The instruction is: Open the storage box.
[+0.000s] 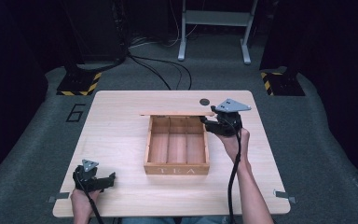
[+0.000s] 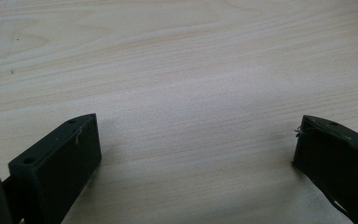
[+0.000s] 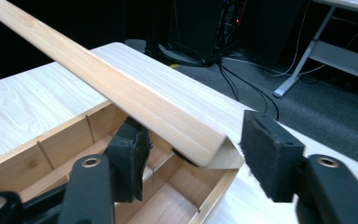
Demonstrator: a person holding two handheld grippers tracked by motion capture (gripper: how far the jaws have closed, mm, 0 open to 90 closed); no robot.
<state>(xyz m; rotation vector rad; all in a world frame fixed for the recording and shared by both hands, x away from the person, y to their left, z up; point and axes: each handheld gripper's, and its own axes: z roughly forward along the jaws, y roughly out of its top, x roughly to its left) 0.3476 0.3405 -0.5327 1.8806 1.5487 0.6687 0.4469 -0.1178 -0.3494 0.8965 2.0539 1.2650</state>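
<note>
Tea box [image 1: 176, 169] sits mid-table, lid [image 3: 121, 93] swung up at its far edge. Our left gripper [image 1: 103, 182] rests gaping and empty; our right gripper [image 3: 191, 163] straddles the lid's corner, pads seemingly clear. Next: withdraw cleanly.

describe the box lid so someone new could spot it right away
On the pale wooden table, find the open wooden box stamped TEA. The lid stands raised along its far edge, with the right gripper at its right-hand corner. It is a flat, undivided panel, unlike the box with its three compartments.
</note>
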